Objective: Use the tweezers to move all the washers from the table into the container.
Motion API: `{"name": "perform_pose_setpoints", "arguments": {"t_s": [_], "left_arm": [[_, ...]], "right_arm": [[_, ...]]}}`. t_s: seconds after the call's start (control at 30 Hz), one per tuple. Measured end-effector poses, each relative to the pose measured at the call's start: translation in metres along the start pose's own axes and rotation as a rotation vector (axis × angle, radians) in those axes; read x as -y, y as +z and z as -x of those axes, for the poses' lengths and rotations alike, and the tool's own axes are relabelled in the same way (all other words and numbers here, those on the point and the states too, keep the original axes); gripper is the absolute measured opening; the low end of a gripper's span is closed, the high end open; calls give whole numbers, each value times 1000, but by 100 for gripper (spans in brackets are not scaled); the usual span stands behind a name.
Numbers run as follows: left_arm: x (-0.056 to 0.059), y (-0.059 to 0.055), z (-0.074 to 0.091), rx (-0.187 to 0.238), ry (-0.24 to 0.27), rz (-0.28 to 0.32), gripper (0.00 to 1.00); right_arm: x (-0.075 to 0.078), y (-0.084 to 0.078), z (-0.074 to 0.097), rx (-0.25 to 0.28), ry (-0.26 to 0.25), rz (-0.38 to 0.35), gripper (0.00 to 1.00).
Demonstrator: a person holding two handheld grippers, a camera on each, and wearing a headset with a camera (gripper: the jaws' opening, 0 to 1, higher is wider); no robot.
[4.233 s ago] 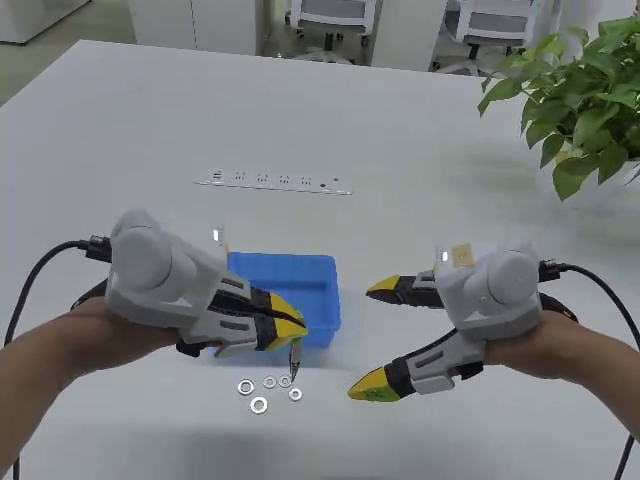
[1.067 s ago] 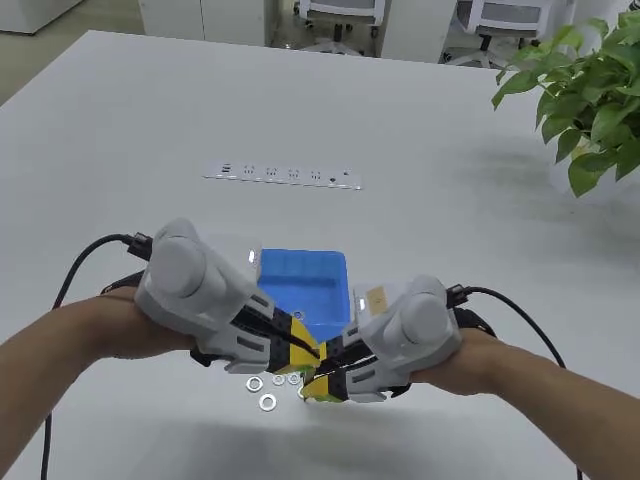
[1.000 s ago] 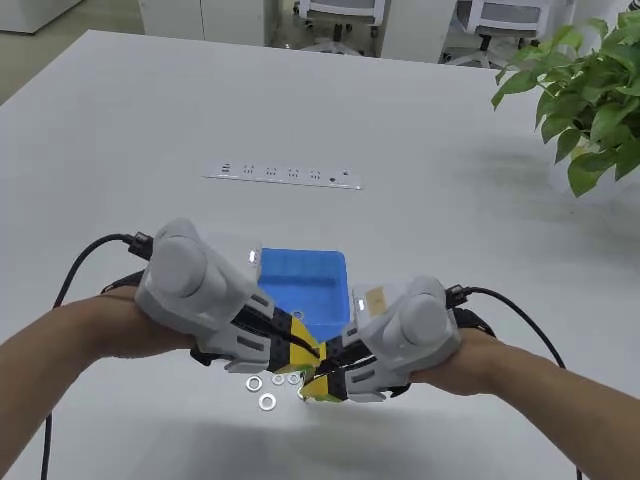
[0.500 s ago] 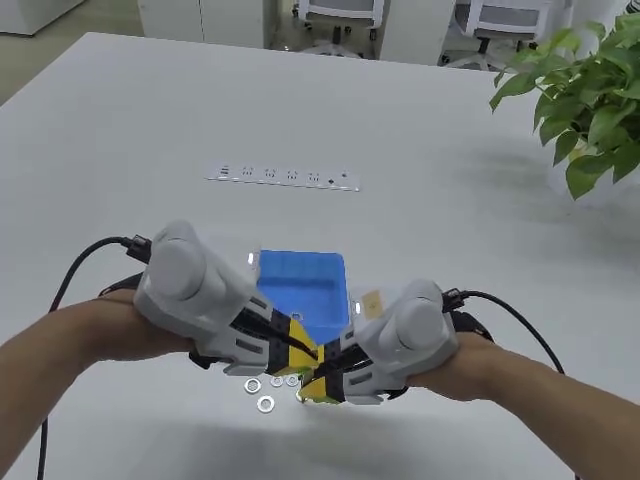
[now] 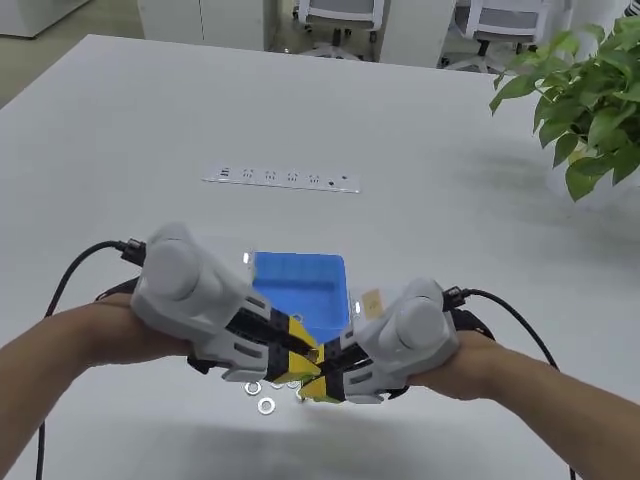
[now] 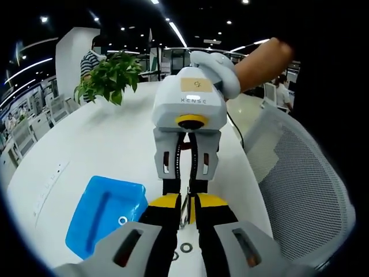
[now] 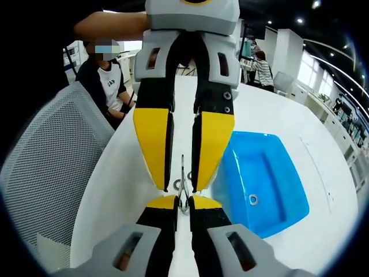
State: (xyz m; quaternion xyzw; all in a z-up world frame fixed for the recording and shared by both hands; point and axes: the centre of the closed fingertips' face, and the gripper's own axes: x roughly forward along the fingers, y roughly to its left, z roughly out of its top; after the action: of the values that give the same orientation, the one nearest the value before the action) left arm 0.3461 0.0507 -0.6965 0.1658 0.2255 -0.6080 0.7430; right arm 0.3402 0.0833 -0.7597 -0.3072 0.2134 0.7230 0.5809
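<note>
Closed in since earlier, right tongs meet left tongs, both pinching tweezers, washers just beside.

The container is glossy blue plastic, the washers shiny metal, the table smooth matt white.

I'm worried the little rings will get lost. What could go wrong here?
The left gripper and right gripper both pinch the thin tweezers, nearly nose to nose. If one squeezes unevenly, the tweezers could twist or slip out. The washers lie loose on the smooth table, so a bump might send one skidding away. In the head view the grippers partly cover the washers, which probably makes aiming harder.
</note>
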Motion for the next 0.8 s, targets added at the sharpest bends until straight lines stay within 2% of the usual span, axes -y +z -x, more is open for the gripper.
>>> {"name": "perform_pose_setpoints", "arguments": {"t_s": [0.13, 0.3, 0.43, 0.53, 0.6, 0.67, 0.8], "left_arm": [[-2, 3, 5, 37, 23, 17, 26], [-5, -1, 11, 43, 51, 47, 39], [-6, -3, 16, 67, 80, 68, 51], [-8, -8, 20, 64, 108, 104, 64], [-7, -8, 23, 75, 113, 100, 65], [-8, -9, 26, 85, 122, 126, 67], [-9, -14, 32, 89, 150, 143, 74]], "right_arm": [[0, 3, 3, 2, -4, 5, 9], [0, 8, 8, 7, -7, 13, 9], [1, 12, 12, 15, -10, 13, 9], [3, 15, 17, 20, -18, 17, 9], [4, 17, 20, 28, -20, 15, 9], [6, 19, 23, 28, -20, 19, 9], [8, 22, 28, 26, -20, 26, 9]]}}
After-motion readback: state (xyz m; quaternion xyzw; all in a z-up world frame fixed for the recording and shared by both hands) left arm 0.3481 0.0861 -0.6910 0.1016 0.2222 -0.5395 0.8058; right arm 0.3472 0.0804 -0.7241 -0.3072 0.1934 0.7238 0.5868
